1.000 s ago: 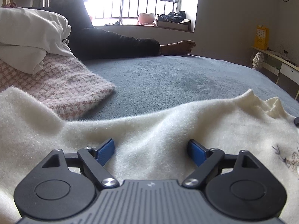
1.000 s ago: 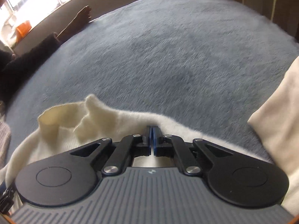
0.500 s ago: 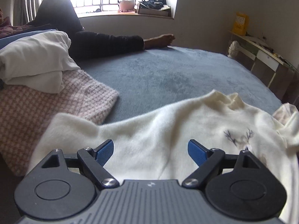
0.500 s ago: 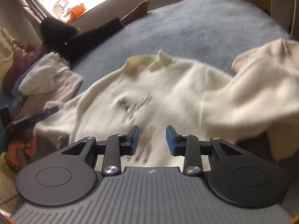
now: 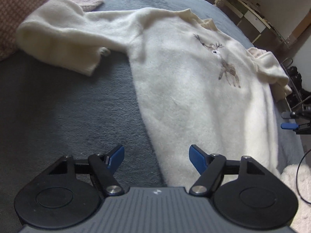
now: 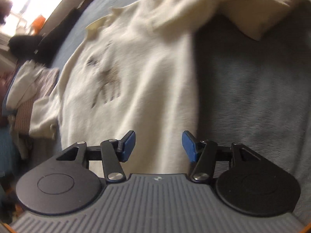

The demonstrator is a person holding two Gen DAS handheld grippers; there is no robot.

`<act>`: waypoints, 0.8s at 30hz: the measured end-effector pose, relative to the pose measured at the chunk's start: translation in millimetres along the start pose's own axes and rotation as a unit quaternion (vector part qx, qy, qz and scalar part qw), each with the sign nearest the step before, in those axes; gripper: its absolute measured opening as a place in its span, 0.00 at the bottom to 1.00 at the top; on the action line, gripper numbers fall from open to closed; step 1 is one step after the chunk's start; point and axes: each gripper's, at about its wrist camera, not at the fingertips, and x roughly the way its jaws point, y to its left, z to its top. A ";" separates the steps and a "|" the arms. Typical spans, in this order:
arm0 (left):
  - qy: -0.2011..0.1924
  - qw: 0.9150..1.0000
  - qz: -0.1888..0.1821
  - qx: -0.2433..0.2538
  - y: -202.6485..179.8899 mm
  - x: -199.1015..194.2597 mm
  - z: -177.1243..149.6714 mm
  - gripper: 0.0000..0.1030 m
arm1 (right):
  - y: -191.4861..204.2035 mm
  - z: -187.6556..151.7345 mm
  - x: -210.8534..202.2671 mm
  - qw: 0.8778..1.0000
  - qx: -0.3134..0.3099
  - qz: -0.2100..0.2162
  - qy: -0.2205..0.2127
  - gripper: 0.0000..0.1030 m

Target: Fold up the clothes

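A cream sweater (image 5: 190, 89) with a deer motif (image 5: 223, 66) is spread front-up on the grey-blue bed cover (image 5: 68, 116), collar at the far end and hem at the near end. The left sleeve (image 5: 62, 38) is stretched out to the left, its cuff doubled back; the right sleeve (image 6: 233, 2) is bunched at the far right. The garment appears to be laid out and not yet folded, so the step in hand is judged to be the approach to the near hem. The left gripper (image 5: 156, 156) is poised over the near left edge of the sweater, its jaws closing with nothing pinched between them. The right gripper (image 6: 159, 145) is held over the near right edge, its jaws opening and released, cloth seen beyond them but not gripped. The next move probably calls for both hem corners, or the sleeves, to be caught and carried inward. No containers are seen; folded clothes (image 6: 29, 89) are stacked at the far left, a white piece on a pink checked one.
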 end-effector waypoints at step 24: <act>0.053 0.996 0.006 0.073 -30.8 40.5 -19.3 0.33 | -33.5 -37.4 -4.0 0.993 -0.035 -0.106 0.034 0.22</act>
